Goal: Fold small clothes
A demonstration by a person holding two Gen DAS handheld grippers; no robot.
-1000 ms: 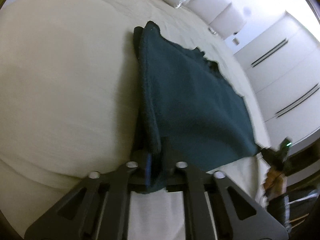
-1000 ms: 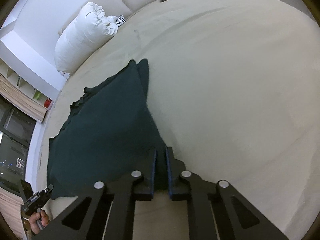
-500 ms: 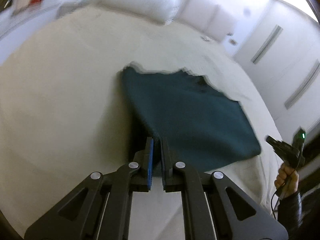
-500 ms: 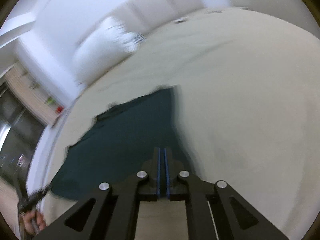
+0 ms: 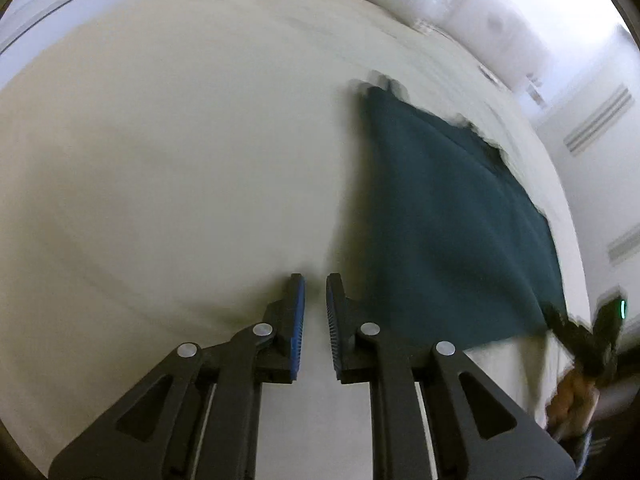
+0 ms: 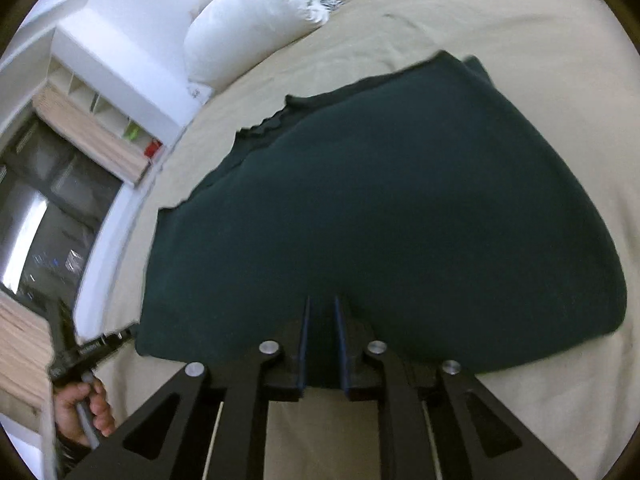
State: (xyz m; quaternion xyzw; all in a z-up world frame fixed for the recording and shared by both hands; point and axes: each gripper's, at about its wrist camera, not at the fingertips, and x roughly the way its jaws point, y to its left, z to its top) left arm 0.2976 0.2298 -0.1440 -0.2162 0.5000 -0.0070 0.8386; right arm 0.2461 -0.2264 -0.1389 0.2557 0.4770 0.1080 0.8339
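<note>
A dark teal knitted garment (image 6: 384, 216) lies folded flat on the beige bed cover (image 5: 168, 168), near a white pillow (image 6: 248, 16). The left gripper (image 5: 315, 292) hangs over bare cover just beside the cloth's edge, its 2 fingers (image 5: 298, 312) parting with nothing between them. The right gripper (image 6: 320, 312) sits above the garment's near edge, fingers opening; whether they touch the cloth is unclear.

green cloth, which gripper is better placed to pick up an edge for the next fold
Right. The right gripper hangs over the green cloth's near edge, jaws opening with fabric showing between them. The left gripper, jaws also opening, is over bare bed sheet beside the cloth.
</note>
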